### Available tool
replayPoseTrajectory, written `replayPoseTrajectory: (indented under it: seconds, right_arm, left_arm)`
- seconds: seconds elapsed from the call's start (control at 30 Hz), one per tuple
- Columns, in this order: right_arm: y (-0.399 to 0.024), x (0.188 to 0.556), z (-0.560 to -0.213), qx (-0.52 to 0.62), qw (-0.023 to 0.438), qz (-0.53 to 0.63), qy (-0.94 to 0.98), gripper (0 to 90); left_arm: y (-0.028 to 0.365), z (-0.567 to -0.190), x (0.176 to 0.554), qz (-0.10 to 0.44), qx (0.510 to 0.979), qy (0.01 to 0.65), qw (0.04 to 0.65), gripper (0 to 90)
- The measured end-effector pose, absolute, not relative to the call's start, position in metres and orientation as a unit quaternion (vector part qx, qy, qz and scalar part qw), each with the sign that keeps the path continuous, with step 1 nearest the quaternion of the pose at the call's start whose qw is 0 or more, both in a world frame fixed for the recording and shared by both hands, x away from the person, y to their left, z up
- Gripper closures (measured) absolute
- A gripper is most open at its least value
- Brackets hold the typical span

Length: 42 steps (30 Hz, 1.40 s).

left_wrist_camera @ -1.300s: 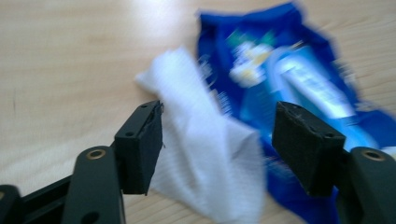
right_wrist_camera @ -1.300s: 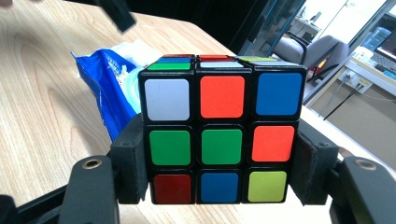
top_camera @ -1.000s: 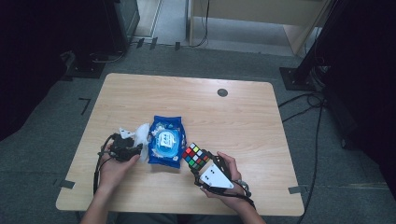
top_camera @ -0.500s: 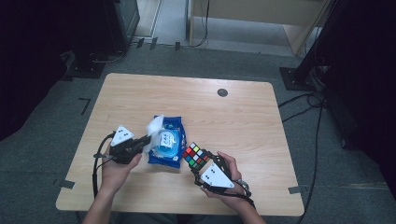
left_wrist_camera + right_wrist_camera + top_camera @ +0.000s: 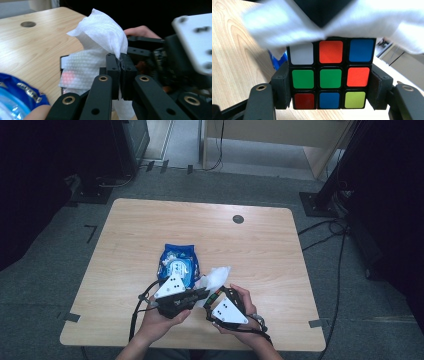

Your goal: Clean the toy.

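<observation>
One wipe (image 5: 216,276), one cube (image 5: 329,75), one blue packet (image 5: 177,262), two grippers: left (image 5: 204,292), right (image 5: 218,296).

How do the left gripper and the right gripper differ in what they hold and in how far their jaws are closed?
The left gripper pinches a thin white wipe, jaws nearly together; the right gripper clamps a puzzle cube, jaws wide apart on its sides. The wipe is soft and crumpled; the cube is rigid and many-coloured. Both grippers have black jaws.
</observation>
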State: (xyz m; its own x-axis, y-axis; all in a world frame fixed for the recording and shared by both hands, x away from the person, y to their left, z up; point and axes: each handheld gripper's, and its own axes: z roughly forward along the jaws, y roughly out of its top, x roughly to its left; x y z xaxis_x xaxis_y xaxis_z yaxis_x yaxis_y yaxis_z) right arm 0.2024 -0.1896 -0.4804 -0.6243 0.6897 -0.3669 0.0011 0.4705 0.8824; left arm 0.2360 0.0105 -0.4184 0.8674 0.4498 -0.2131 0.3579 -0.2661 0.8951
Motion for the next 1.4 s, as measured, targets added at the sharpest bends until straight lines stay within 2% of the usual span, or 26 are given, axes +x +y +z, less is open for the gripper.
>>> replayPoseTrajectory:
  seconds: [0.2, 0.4, 0.47, 0.57, 0.73, 0.87, 1.07, 1.4]
  right_arm:
    - [-0.188, 0.200, -0.479, 0.216, 0.375, 0.464, 0.772, 34.6]
    - [-0.187, 0.198, -0.480, 0.215, 0.377, 0.461, 0.774, 34.6]
    - [-0.187, 0.198, -0.477, 0.213, 0.375, 0.471, 0.770, 34.6]
    - [-0.188, 0.198, -0.476, 0.214, 0.376, 0.470, 0.770, 34.6]
    - [-0.190, 0.201, -0.479, 0.221, 0.372, 0.467, 0.771, 34.6]
    - [-0.190, 0.201, -0.478, 0.223, 0.372, 0.468, 0.770, 34.6]
    - [-0.189, 0.199, -0.477, 0.219, 0.374, 0.468, 0.770, 34.6]
    - [-0.188, 0.199, -0.480, 0.215, 0.373, 0.462, 0.775, 34.6]
  left_arm:
    - [0.022, -0.422, 0.245, 0.047, 0.787, 0.277, 0.549, 88.0]
    - [0.034, -0.431, 0.258, 0.125, 0.797, 0.337, 0.485, 87.6]
    - [0.041, -0.436, 0.263, 0.119, 0.793, 0.355, 0.480, 87.8]
    - [0.048, -0.429, 0.262, 0.102, 0.780, 0.354, 0.505, 88.1]
    - [0.032, -0.406, 0.241, 0.063, 0.778, 0.283, 0.557, 88.2]
    - [0.014, -0.401, 0.227, 0.056, 0.790, 0.246, 0.558, 88.1]
    - [0.012, -0.416, 0.235, 0.041, 0.791, 0.266, 0.550, 87.9]
    - [0.027, -0.426, 0.252, 0.067, 0.794, 0.302, 0.524, 87.7]
